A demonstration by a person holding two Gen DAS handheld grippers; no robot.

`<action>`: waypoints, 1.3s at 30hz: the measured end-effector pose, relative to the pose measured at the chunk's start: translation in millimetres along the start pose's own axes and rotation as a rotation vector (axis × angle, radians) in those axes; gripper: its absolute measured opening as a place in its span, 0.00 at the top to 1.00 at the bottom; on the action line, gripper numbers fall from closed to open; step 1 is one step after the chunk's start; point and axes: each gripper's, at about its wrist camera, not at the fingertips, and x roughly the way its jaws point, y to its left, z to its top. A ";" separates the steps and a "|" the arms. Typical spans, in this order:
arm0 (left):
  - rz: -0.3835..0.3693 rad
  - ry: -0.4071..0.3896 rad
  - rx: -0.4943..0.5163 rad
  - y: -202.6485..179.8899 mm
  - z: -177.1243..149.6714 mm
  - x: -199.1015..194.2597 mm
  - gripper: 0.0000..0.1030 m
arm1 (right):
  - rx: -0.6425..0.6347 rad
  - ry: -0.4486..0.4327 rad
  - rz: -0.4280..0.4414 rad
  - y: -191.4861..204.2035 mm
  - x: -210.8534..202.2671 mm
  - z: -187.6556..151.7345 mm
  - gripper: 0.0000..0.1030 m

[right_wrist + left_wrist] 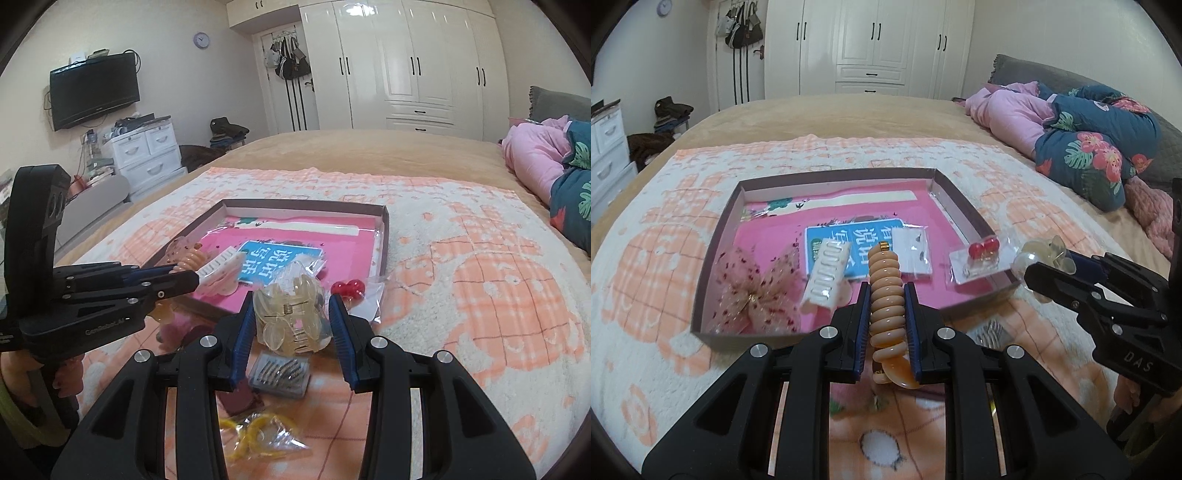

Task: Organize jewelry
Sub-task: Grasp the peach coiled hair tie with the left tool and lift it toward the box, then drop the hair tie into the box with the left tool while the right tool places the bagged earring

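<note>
A shallow box (718,236) with a pink floor lies on the bed; it also shows in the right wrist view (306,205). In it are a pink mesh bow (753,295), a white hair clip (827,275), a white card (911,254) and red earrings on a card (980,254). My left gripper (886,295) is shut on a peach spiral hair tie (884,291), just above the box's near wall. My right gripper (291,314) is shut on a clear yellowish claw clip (291,314), near the box's right front corner; it shows in the left wrist view (1049,266).
On the blanket in front of the box lie a small case of hairpins (280,374), a bag of yellow hair ties (258,432) and a dark red item (240,400). Folded quilts (1082,147) lie at the bed's right side.
</note>
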 end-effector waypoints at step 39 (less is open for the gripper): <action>-0.014 0.075 -0.020 -0.8 21.9 73.7 0.89 | -0.090 0.121 -0.061 -38.9 99.1 48.3 0.63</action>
